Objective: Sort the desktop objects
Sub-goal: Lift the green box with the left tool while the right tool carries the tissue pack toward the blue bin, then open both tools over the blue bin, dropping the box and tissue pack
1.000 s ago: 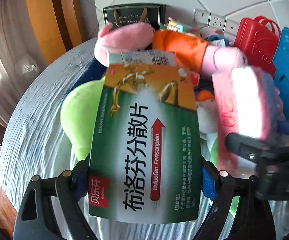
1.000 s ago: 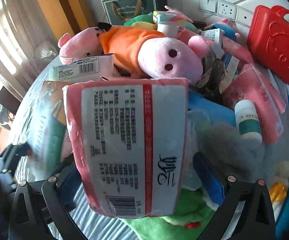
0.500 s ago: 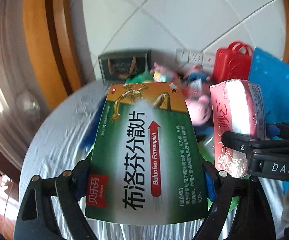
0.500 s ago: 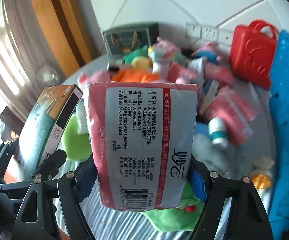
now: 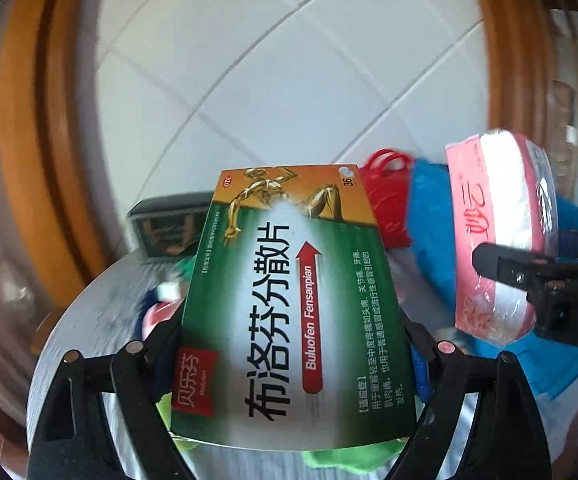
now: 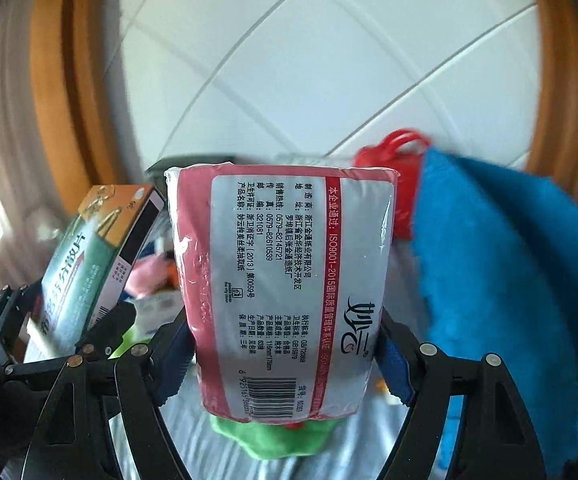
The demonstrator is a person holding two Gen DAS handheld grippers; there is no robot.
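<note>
Left wrist: left claw (image 5: 293,344) grips medicine box (image 5: 293,312), lifted above table (image 5: 89,320)

The left gripper (image 5: 293,356) holds a green and orange medicine box (image 5: 289,300) between its two black fingers (image 5: 145,368), the pads pressing on the box's long side edges. The box stands lengthwise along the fingers, printed face up, its orange end pointing away beyond the fingertips. Off to the right of the fingers, the right gripper (image 5: 545,280) clamps a pink tissue pack (image 5: 497,232) in clear wrap. Between the box and the pack lie a red plastic basket (image 5: 387,200) and a blue basket (image 5: 433,232). Beyond the left finger stands a dark box (image 5: 169,228), blurred. Below the fingers shows something green and soft (image 5: 345,460) on a grey striped cloth (image 5: 85,336).
</note>
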